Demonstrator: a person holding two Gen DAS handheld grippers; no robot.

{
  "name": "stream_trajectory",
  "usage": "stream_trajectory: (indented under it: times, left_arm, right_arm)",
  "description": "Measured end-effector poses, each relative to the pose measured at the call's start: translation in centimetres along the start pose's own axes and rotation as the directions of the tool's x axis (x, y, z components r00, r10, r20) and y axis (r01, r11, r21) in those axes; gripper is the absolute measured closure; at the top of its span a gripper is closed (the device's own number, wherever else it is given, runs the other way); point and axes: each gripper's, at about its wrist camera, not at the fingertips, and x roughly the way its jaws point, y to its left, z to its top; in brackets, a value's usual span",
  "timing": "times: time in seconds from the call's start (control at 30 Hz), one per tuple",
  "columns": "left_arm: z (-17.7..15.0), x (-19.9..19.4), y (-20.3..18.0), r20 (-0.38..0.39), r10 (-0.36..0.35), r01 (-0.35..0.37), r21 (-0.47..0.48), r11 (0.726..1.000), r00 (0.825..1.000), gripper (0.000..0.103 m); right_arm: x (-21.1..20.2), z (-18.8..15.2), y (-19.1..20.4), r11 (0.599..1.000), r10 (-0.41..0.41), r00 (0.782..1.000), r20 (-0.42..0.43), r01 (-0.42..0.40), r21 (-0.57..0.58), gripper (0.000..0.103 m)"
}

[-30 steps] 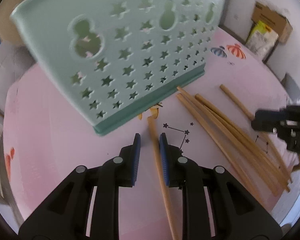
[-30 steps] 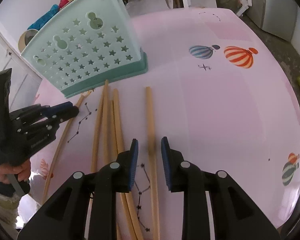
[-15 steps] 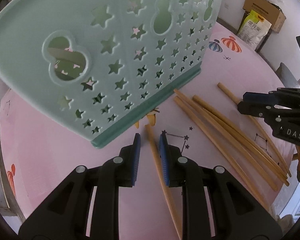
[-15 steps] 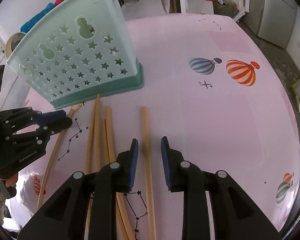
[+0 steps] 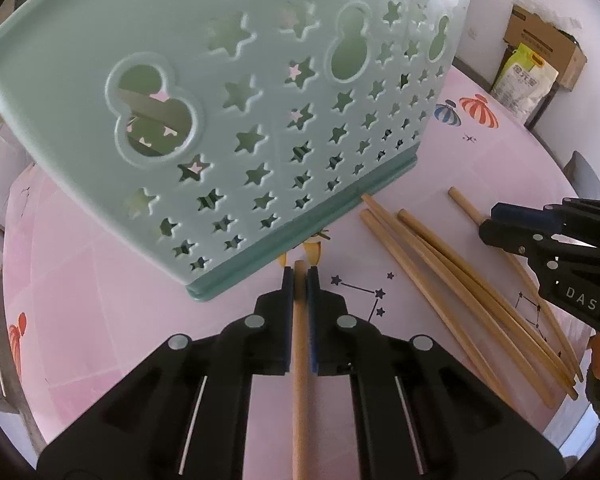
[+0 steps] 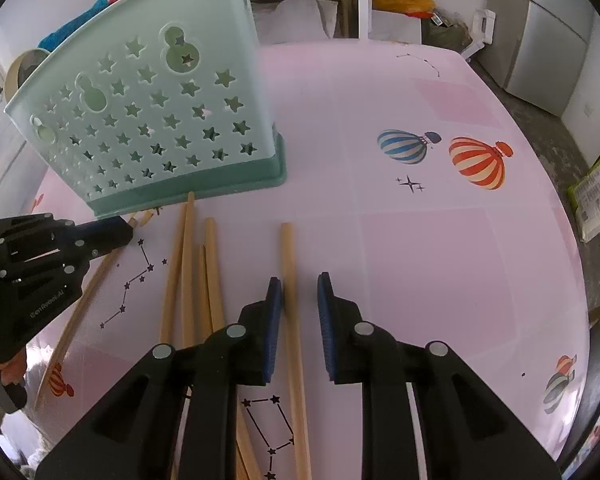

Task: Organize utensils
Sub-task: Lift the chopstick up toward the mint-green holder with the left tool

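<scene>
holder (image 6: pixel 148 120) stands on worktop (image 6: pixel 440 260), far side. chopsticks in front of it: bundle (image 6: pixel 192 272) in the middle, one stick (image 6: pixel 290 320) apart to its right btwn right gripper (image 6: pixel 298 284) jaws, another (image 5: pixel 299 344) to the left in left gripper (image 5: pixel 299 276), tip just before holder base.

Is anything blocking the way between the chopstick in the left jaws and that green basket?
Nothing visible does. The left gripper is shut on a chopstick whose tip lies just short of the basket base, bare tablecloth between.
</scene>
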Motion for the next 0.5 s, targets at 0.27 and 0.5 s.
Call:
stream_trajectory:
  times: [0.27,0.5]
  left_arm:
    - [0.0,-1.3,0.8,0.021,-0.050,0.051,-0.059,0.997,0.999,0.098]
    - [0.4,-3.4,1.4,0.088,-0.133,0.143,-0.114,0.983,0.987,0.098]
  right_arm:
    - [0.3,0.6,-0.4,1.000,0.005,1.000,-0.003,-0.005,0.004,0.085]
    - [0.4,0.8,-0.9,1.000,0.020,1.000,-0.007,-0.020,0.018,0.085]
